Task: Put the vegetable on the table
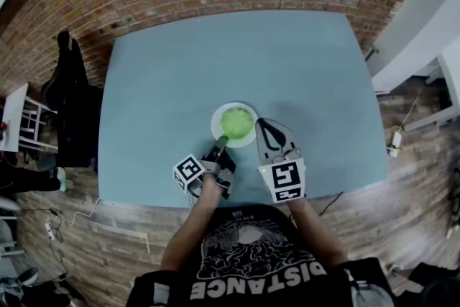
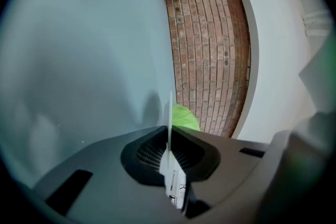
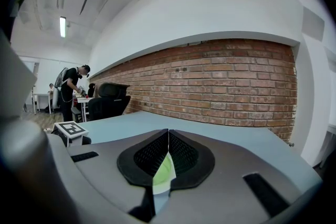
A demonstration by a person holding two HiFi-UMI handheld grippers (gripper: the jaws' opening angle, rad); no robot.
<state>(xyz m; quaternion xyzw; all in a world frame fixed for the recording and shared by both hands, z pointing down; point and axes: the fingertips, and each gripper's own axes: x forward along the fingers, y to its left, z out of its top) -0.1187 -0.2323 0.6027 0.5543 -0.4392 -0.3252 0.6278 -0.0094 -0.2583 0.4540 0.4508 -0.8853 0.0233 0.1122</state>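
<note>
A round green vegetable lies on a small white plate near the front of the grey-blue table. My left gripper is rolled on its side and shut on the plate's near-left rim. In the left gripper view the rim runs edge-on out of the gripper, with the vegetable just behind it. My right gripper rests beside the plate's right edge, its jaws shut tip to tip. A sliver of green shows through the gap behind the tips.
A black chair with dark clothing stands off the table's left edge, next to a white side table. A brick wall rises behind the table. A person stands far off to the left.
</note>
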